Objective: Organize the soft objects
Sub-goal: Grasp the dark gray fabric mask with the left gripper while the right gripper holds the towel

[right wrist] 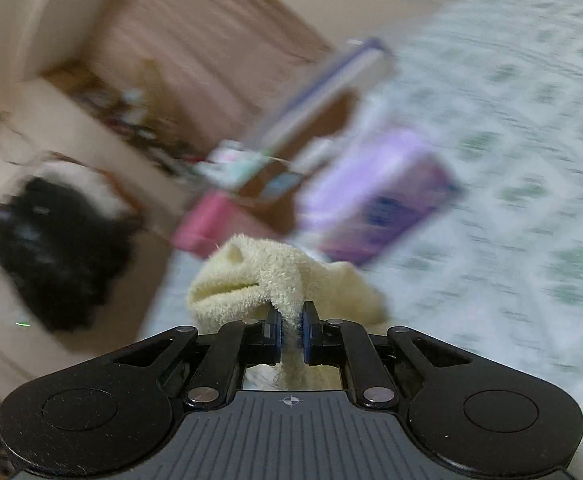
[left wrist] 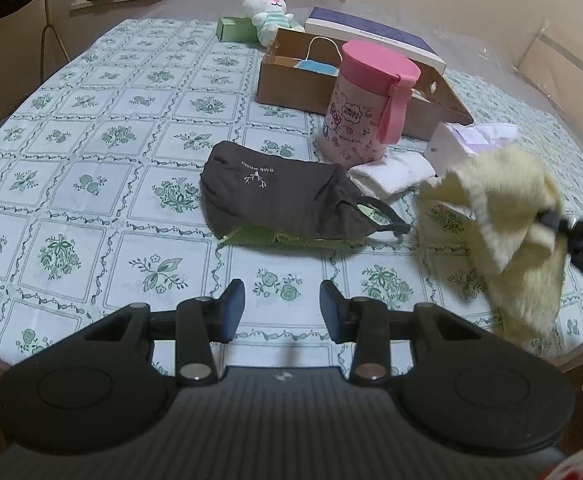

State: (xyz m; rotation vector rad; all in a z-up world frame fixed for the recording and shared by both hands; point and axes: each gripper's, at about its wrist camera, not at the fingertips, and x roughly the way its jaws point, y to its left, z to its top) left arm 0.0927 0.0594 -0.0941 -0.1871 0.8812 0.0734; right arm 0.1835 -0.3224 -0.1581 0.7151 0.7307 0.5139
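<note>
1. Cream terry cloth, a small towel (left wrist: 503,216), hangs in the air at the right of the left wrist view, pinched by the right gripper (left wrist: 551,218), which reaches in from the right edge. Its loose end droops toward the near right of the tablecloth (left wrist: 91,128). The left gripper (left wrist: 282,308) hovers low at the near edge, jaws spread partway with nothing between them. Straight ahead of those jaws lies the dark brown face mask (left wrist: 291,196), long axis running left to right, so the left hand is the nearer one to it. Just beyond sit a white folded cloth (left wrist: 391,174) and the pink Hello Kitty flask (left wrist: 365,100). The open cardboard box (left wrist: 291,84) stands farther off, with a plush bunny (left wrist: 265,4) behind. Open room lies to the left.

2. Heavily blurred, the right wrist view shows the right gripper (right wrist: 291,326) with pads pressed onto a fold of the towel (right wrist: 267,272), which bunches ahead of them. A purple packet (right wrist: 375,204) and the box (right wrist: 283,184) smear beyond.
</note>
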